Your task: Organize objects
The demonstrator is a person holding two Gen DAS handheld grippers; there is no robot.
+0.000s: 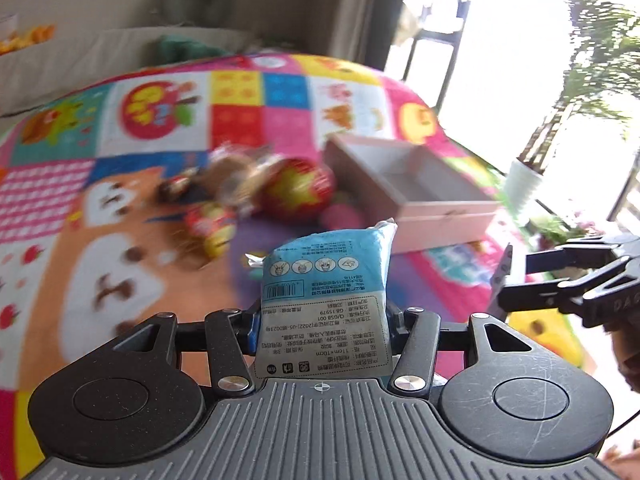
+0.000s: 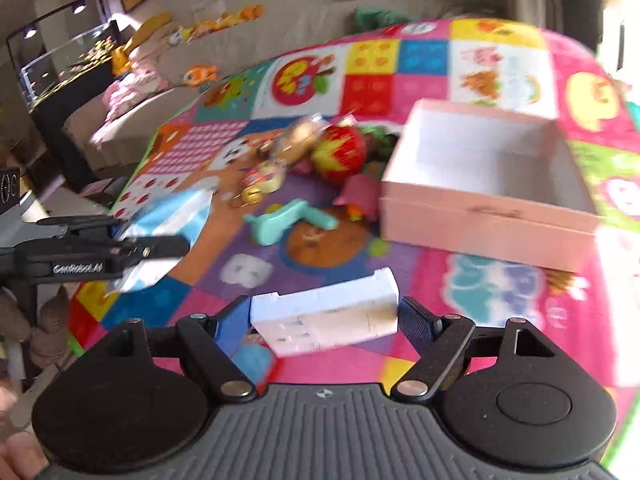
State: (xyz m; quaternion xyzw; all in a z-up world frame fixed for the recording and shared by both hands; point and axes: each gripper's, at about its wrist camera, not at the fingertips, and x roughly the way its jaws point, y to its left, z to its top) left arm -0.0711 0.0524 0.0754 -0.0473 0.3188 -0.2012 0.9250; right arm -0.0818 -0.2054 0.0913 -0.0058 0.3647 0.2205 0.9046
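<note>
My left gripper (image 1: 320, 316) is shut on a blue-and-white printed packet (image 1: 324, 280), held upright above the colourful play mat (image 1: 140, 240). In the right wrist view that gripper (image 2: 160, 240) and its packet (image 2: 176, 216) come in from the left. My right gripper (image 2: 324, 316) is shut on a white plastic block (image 2: 328, 312), pads on both its ends, held clear of the mat. An open pink box (image 2: 480, 216), nothing inside it, lies ahead to the right. In the left wrist view the box (image 1: 440, 228) is beyond the packet.
A blurred pile of small toys lies left of the box, among them a red-and-yellow ball (image 2: 340, 152) and a teal toy (image 2: 288, 216). A sofa with cushions (image 2: 132, 92) runs behind the mat. A white plant pot (image 1: 520, 188) stands by the bright window.
</note>
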